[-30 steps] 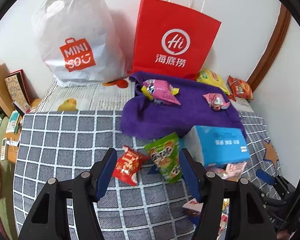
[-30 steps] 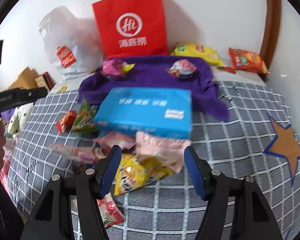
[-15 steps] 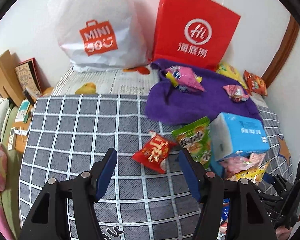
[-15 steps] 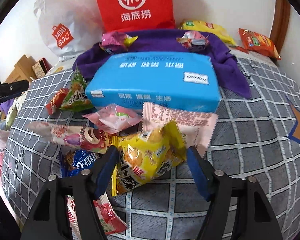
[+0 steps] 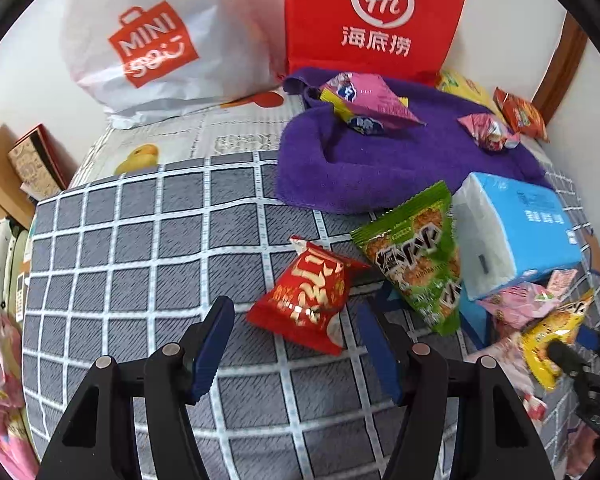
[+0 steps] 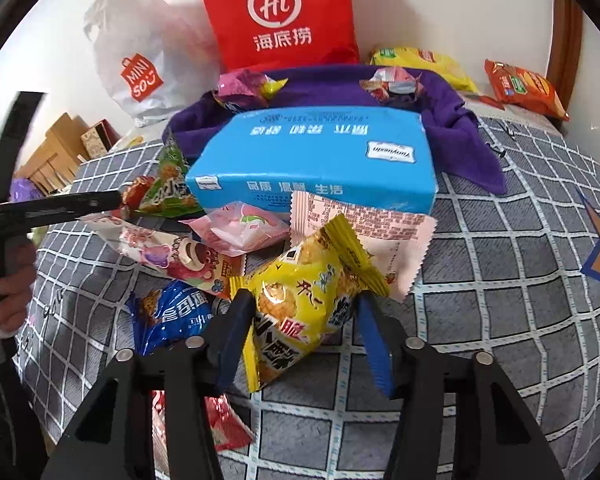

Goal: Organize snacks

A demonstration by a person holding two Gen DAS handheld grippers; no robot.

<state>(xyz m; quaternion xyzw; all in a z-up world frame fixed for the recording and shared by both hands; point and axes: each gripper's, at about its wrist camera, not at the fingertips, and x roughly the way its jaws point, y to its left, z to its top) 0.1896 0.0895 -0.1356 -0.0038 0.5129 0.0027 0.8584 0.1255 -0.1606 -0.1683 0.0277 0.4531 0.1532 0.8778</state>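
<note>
My right gripper (image 6: 304,316) has its jaws around the yellow pack (image 6: 300,300) at the near edge of the pile. The left finger touches the wrapper; the right one looks just shy of it, so I judge the grip not yet made. My left gripper (image 5: 294,334) is spread wide and carries nothing, with the red pack (image 5: 308,300) lying between and a little beyond its tips on the bedcover (image 5: 140,248).

The yellow pack leans on the pink pack (image 6: 364,232), which sits against the blue tissue box (image 6: 316,160). To its left lie the bear pack (image 6: 168,252) and the blue pack (image 6: 172,316).

To close well, I should squeeze across the puffed middle, not the crimped ends, which would slide out. A gentle squeeze is enough, since the air inside will give and the contents probably crush easily. Then lift straight up so the pink pack is not dragged along.

For the red pack, I need to push the left gripper a bit farther so the fingers straddle its belly. The green pack (image 5: 420,256) lies just right of it, so I should keep that finger clear of its edge.
</note>
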